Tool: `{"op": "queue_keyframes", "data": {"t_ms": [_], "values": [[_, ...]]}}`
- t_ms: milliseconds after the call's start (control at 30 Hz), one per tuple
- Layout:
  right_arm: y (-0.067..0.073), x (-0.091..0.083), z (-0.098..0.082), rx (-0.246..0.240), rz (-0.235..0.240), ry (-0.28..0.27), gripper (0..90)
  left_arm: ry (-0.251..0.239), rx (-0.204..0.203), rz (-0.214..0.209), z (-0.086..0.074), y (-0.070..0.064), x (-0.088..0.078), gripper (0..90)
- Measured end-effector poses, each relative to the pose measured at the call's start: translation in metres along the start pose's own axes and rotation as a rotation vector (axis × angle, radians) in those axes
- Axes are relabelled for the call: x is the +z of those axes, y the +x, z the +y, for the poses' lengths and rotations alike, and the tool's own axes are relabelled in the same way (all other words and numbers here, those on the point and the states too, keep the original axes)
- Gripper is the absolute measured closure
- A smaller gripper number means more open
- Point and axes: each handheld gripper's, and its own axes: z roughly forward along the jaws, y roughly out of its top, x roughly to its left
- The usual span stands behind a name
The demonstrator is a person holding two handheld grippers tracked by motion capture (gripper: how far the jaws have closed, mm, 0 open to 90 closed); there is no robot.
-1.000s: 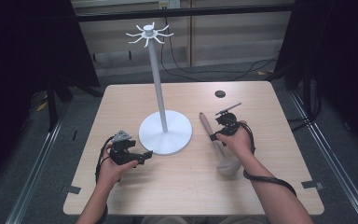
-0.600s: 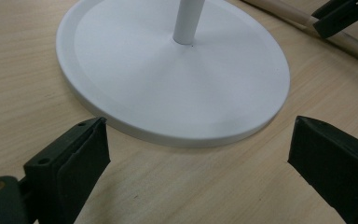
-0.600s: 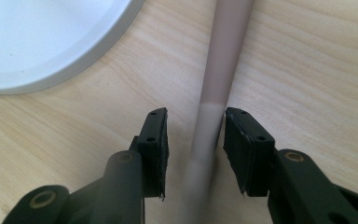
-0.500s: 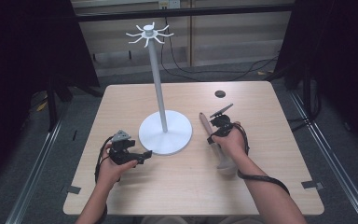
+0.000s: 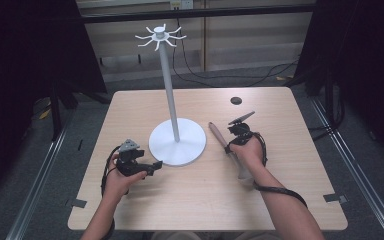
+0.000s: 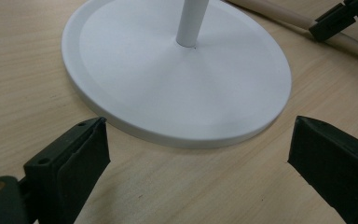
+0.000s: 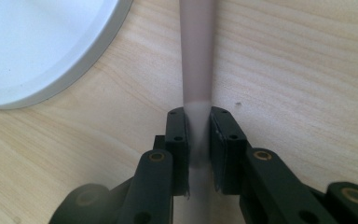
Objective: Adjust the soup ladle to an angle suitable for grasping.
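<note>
right gripper view: right gripper (image 7: pixel 198 135) jaws clamp utensil handle (image 7: pixel 196 56).

A white stand (image 5: pixel 176 140) with a round base sits on a pale wood-grain table (image 5: pixel 280 200). Beside it lies a beige utensil handle (image 7: pixel 196 51). Both grippers are black: left gripper (image 6: pixel 196 158), right gripper (image 7: pixel 198 135).

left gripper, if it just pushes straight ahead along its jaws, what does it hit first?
Most likely the rim of the white stand base. The left gripper is open, low over the table, jaws spread to either side of the base's near edge with bare wood between. The exact gap is hard to judge.
</note>
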Motion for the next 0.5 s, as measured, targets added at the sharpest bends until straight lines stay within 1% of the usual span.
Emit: {"op": "queue_keyframes", "data": {"t_ms": [33,67,133,167,200,233,267,300,333,367,400,433,467,500], "values": [[0.0,-0.001,-0.001,0.001,0.002,-0.004,78.7,0.0,0.0,0.0,0.0,0.0,0.0,4.9],[-0.001,-0.001,-0.001,0.0,0.018,-0.008,78.7,0.0,-0.003,0.0,0.0,0.0,0.001,4.9],[-0.003,-0.004,-0.002,0.009,0.031,-0.026,78.8,0.002,0.0,-0.001,0.0,0.0,0.001,4.9],[-0.003,-0.004,-0.002,0.009,0.031,-0.026,78.8,0.002,0.0,-0.001,0.0,0.0,0.001,4.9],[-0.006,-0.007,-0.003,0.015,0.052,-0.043,78.8,0.0,0.001,0.003,0.001,-0.001,0.0,4.9],[-0.007,-0.009,-0.003,0.024,0.064,-0.054,78.8,0.0,0.001,0.003,0.001,-0.001,0.0,4.9],[-0.009,-0.011,-0.004,0.027,0.08,-0.068,78.8,0.002,0.007,-0.003,0.001,-0.001,0.0,4.9],[-0.009,-0.011,-0.004,0.027,0.08,-0.068,78.8,0.002,0.007,-0.003,0.001,-0.001,0.0,4.9],[-0.01,-0.014,-0.005,0.041,0.09,-0.074,78.8,0.002,0.005,-0.003,0.001,-0.001,0.001,4.9],[-0.014,-0.019,-0.006,0.043,0.109,-0.106,78.9,0.011,0.013,-0.004,0.0,0.0,0.0,4.9],[-0.016,-0.022,-0.007,0.053,0.12,-0.12,78.9,0.004,0.006,-0.006,0.0,-0.001,0.001,4.9],[-0.018,-0.024,-0.008,0.053,0.129,-0.135,78.9,0.007,0.012,-0.006,0.0,-0.001,0.001,4.8],[-0.019,-0.027,-0.009,0.043,0.135,-0.154,78.9,0.004,0.01,-0.008,0.0,-0.002,0.001,4.9],[-0.019,-0.03,-0.009,0.045,0.138,-0.172,78.9,0.004,0.01,-0.008,0.0,-0.002,0.001,4.9]]}}
